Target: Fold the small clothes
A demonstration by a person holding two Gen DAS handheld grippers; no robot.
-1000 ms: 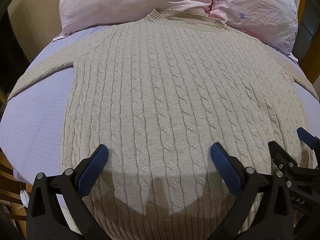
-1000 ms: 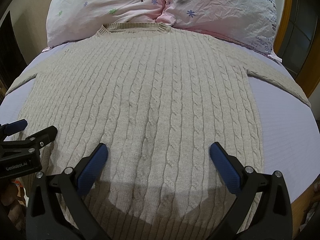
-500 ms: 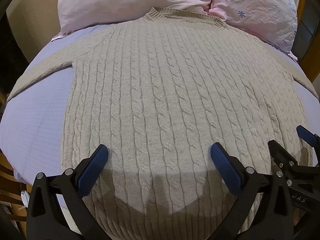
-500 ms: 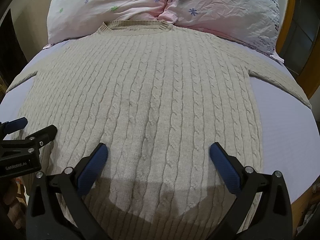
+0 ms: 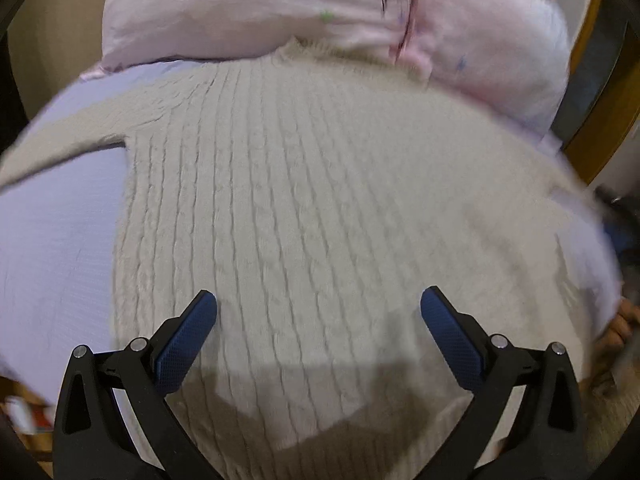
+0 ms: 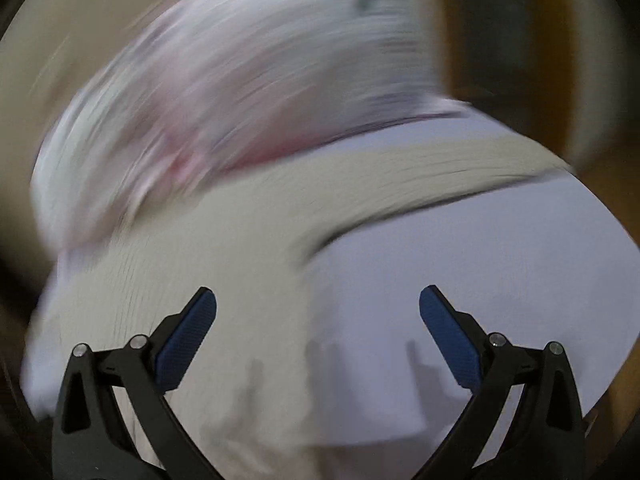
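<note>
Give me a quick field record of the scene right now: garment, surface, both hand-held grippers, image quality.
garment: beige cable-knit sweater, spread flat, neckline toward the pillows
surface: bed with lavender sheet
left hand-held gripper: open, empty, over the lower body of the sweater
right hand-held gripper: open, empty, over the sweater's right edge and bare sheet
sleeve: right sleeve stretched out sideways
image quality: right wrist view heavily motion-blurred

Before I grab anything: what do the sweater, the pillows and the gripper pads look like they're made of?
Sweater: beige cable knit, likely wool or acrylic yarn; raised ribs, fuzzy matte surface. Pillows: thin pink woven fabric, probably cotton; fine creases, small printed flowers. Left gripper pads: blue, rubbery-looking, with a fine grid texture, on black hard arms, likely plastic.
</note>
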